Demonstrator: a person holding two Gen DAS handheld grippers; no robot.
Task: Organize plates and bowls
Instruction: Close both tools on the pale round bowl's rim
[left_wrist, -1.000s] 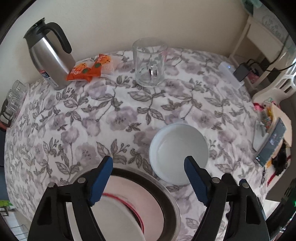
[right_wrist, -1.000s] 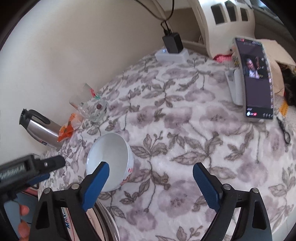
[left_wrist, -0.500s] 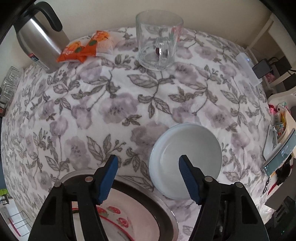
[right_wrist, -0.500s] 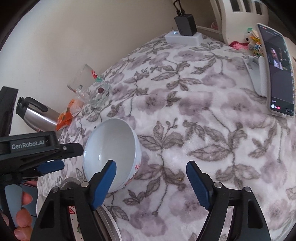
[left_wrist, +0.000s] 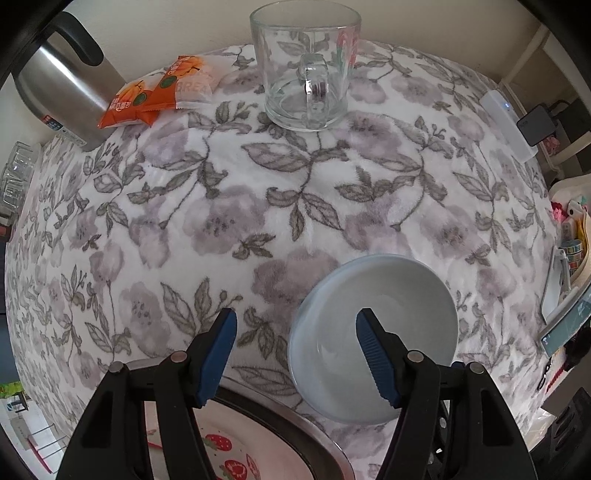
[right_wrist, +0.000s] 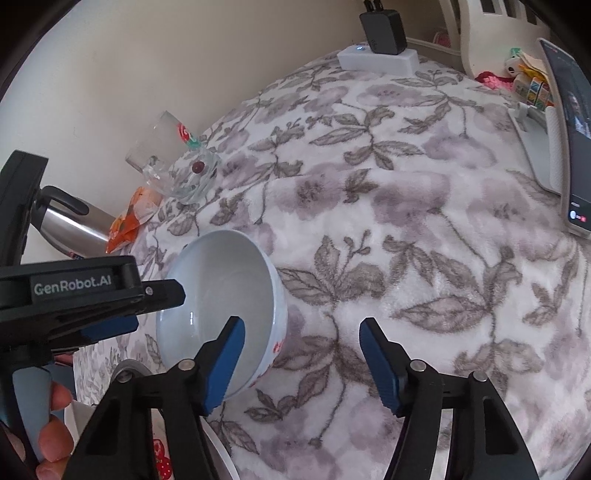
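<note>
Standing loose on the flowered grey-and-white tablecloth (left_wrist: 295, 192), the round white ceramic bowl (left_wrist: 373, 339) has not been stacked or put away yet, so I judge the tidying to be at an early stage. Just beside the bowl, at the near edge of the table, a strawberry-patterned plate (left_wrist: 229, 454) lies inside a wide steel-rimmed dish (left_wrist: 295, 417); whether that counts as already sorted I cannot tell.

The left gripper (left_wrist: 295, 354) points down with one blue pad inside the bowl and the other outside its rim; its jaws are partly spread and touch nothing that I can make out. The right gripper (right_wrist: 299, 358) straddles the opposite wall of the same bowl (right_wrist: 221, 295). Its jaws have just been closing, with the wall between them, but the pads do not yet press on it. Lifting the bowl toward the plate seems the likely next step.
</note>
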